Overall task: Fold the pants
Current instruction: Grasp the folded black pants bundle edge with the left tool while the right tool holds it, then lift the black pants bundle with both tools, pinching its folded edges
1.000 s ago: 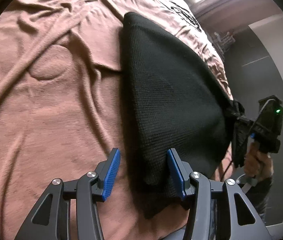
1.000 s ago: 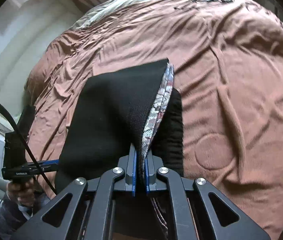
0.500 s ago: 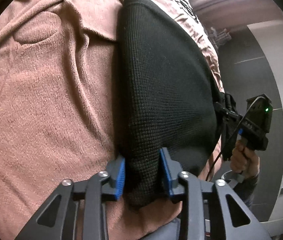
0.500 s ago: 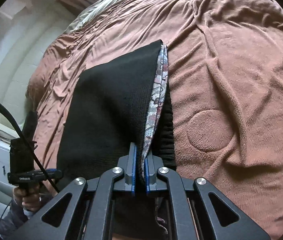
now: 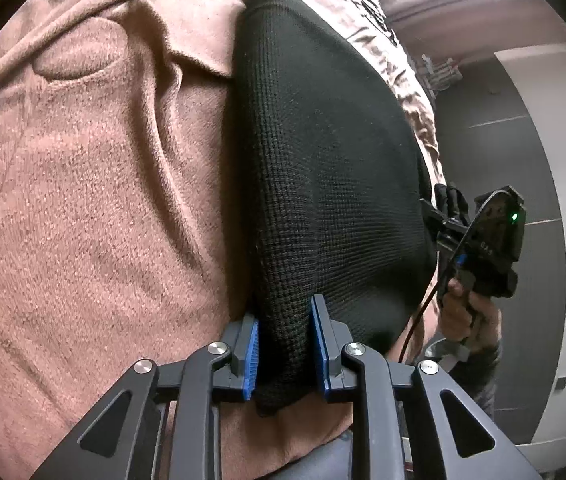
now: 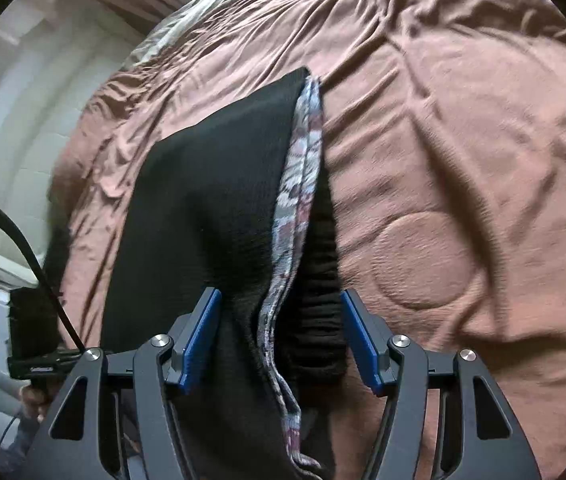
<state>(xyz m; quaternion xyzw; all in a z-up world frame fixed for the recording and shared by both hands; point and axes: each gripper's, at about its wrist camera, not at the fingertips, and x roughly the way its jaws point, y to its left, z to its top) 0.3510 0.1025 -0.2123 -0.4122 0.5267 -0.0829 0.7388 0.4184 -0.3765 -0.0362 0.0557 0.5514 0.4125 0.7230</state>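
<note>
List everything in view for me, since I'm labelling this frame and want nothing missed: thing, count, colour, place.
pants: one, black knit with a patterned grey-pink lining, folded and lying on the blanket near the bed's edge.
blanket: one, brownish pink, wrinkled, covering the bed under the pants.
wall: white and grey panels, beyond the bed's edge.
left gripper: one, black with blue pads, shut on the near end of the pants.
right gripper: one, black with blue pads, open, its fingers either side of the pants' edge.
right hand: one, bare, holding the right gripper's handle.
</note>
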